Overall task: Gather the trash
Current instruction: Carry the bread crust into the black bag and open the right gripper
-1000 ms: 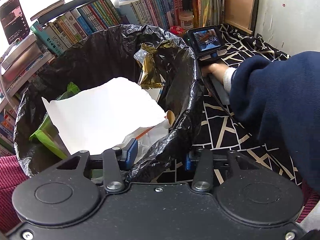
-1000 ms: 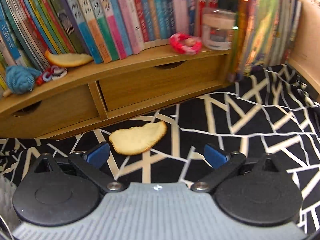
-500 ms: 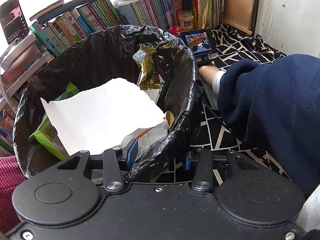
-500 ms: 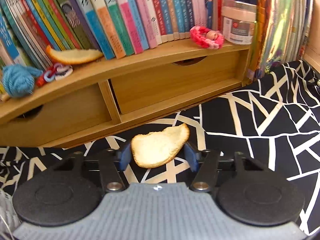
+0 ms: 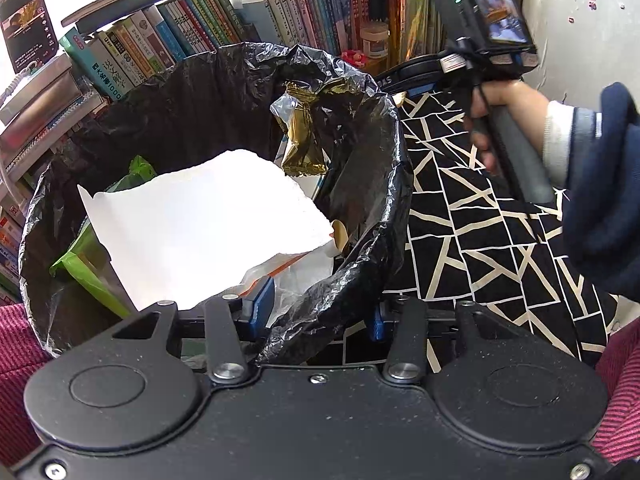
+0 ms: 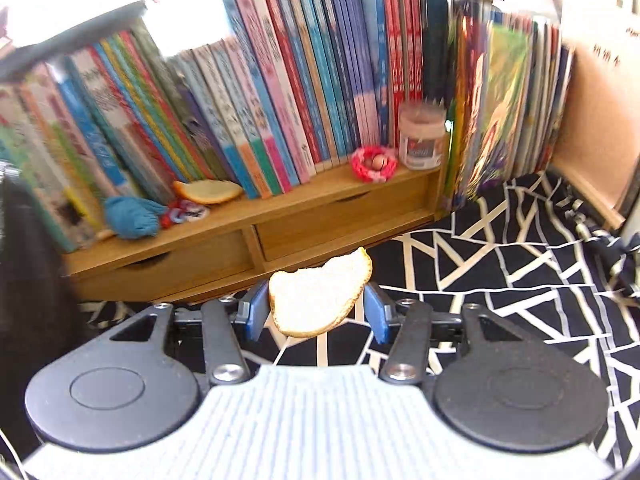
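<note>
A black cloth with a cream line pattern (image 6: 500, 280) covers the worktop, and rows of books (image 6: 280, 92) stand along its far edge. Nearest, the left gripper (image 5: 318, 312) has its jaws clamped on the crumpled rim of the black bin bag (image 5: 376, 200), one blue pad inside the bag and the other outside. In the bag lie a big white sheet of paper (image 5: 200, 224), a green wrapper (image 5: 86, 276) against its left side and a gold foil wrapper (image 5: 304, 136) at the far rim. Beyond the bag, towards the worktop's far right corner, a hand (image 5: 496, 116) in a dark blue sleeve (image 5: 604, 184) holds the other tool up above the cloth. That right gripper (image 6: 316, 308) has its jaws pressed on a piece of peel (image 6: 316, 296), pale side up, carried clear of the cloth; its jaws have just been closing. Farther back, a second piece of peel (image 6: 208, 191) rests on the wooden drawer shelf (image 6: 328, 216) at the foot of the books, beside a blue yarn ball (image 6: 132, 216). A pink ring (image 6: 374, 163) and a small jar (image 6: 422, 136) sit farther right on that shelf.
</note>
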A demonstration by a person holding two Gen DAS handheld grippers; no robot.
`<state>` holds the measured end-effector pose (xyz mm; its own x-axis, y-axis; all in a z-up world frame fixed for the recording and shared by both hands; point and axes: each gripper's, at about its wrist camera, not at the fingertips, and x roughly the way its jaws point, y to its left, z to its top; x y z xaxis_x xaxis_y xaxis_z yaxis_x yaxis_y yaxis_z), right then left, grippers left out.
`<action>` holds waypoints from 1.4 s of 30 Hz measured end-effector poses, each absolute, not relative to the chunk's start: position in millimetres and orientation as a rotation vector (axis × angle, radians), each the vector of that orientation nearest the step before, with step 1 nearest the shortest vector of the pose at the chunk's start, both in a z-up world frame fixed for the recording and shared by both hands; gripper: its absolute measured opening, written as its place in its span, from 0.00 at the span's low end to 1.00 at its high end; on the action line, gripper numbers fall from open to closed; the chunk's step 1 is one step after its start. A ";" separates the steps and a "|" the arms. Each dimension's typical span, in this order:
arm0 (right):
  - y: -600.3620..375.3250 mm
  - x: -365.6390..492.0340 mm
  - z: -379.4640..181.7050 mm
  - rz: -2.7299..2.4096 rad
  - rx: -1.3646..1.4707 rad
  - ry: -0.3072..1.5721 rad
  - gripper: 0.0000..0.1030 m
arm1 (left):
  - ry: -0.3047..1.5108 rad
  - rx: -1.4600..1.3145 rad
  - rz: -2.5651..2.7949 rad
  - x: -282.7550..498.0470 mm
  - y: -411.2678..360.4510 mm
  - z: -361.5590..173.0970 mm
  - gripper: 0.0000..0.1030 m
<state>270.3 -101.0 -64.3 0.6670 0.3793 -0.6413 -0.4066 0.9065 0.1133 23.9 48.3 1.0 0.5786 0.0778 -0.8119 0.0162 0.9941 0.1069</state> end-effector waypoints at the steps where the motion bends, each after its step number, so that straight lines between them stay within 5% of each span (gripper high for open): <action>1: -104.3 263.2 -55.9 0.447 -0.043 0.715 0.53 | 0.955 0.102 0.037 23.9 48.9 1.2 0.43; 20: -103.7 139.7 53.2 0.774 0.095 0.456 0.55 | 0.937 0.119 0.043 20.4 47.5 -0.3 0.46; 42: -82.6 115.1 48.7 1.026 0.109 0.466 0.65 | 0.935 0.123 0.044 20.4 47.1 -0.7 0.47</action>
<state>115.1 -82.6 48.7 0.4300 0.8433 -0.3224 -0.7975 0.5222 0.3021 20.4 47.1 -0.7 0.5935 0.0907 -0.7997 0.0160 0.9921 0.1244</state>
